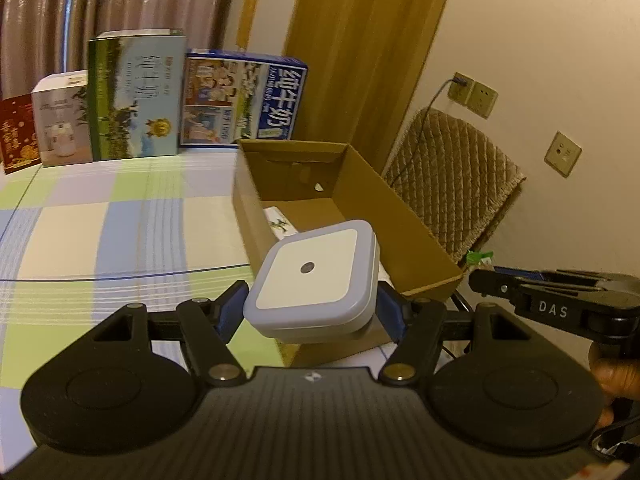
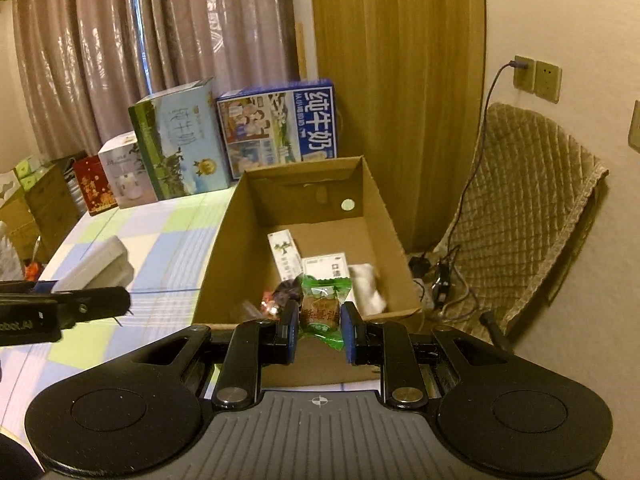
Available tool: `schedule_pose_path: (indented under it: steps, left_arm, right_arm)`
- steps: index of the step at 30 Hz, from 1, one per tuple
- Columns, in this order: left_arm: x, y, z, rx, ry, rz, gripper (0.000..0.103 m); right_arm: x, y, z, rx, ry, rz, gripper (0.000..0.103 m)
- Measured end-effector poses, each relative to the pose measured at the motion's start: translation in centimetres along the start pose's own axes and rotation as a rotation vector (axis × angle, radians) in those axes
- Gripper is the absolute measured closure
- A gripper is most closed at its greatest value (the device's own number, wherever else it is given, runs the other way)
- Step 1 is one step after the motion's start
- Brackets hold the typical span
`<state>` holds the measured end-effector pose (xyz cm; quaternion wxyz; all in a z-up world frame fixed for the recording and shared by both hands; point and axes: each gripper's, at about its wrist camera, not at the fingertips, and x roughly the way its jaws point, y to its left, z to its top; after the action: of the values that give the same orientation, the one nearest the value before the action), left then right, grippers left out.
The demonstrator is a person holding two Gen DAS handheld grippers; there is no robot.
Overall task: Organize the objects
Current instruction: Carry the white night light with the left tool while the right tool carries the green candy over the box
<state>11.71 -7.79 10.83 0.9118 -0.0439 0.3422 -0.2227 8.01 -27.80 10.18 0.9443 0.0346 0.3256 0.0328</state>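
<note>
While the cardboard box (image 1: 344,200) stands on the table (image 1: 100,220), a square white night light (image 1: 314,280) is gripped by the left hand-held gripper (image 1: 310,312) just before the box's near wall. Above that same wall, a green snack packet (image 2: 320,308) is clamped by the right hand-held gripper (image 2: 319,330).

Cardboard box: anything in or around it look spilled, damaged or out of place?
Nothing stands out. The cardboard box sits upright and intact, a few small packets lying loose inside. The left gripper holds a white night light; the right gripper holds a green snack packet.
</note>
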Motion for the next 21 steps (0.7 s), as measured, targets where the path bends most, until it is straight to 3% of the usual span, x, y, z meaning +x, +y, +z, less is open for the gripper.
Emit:
schedule_pose_path:
  steps: [21]
  left_arm:
    - [7.2,-4.1,4.6,0.091,0.126,0.056,0.039]
  right_arm:
    - [4.2,-2.7,5.0,-0.022,0.079,0.087,0.083]
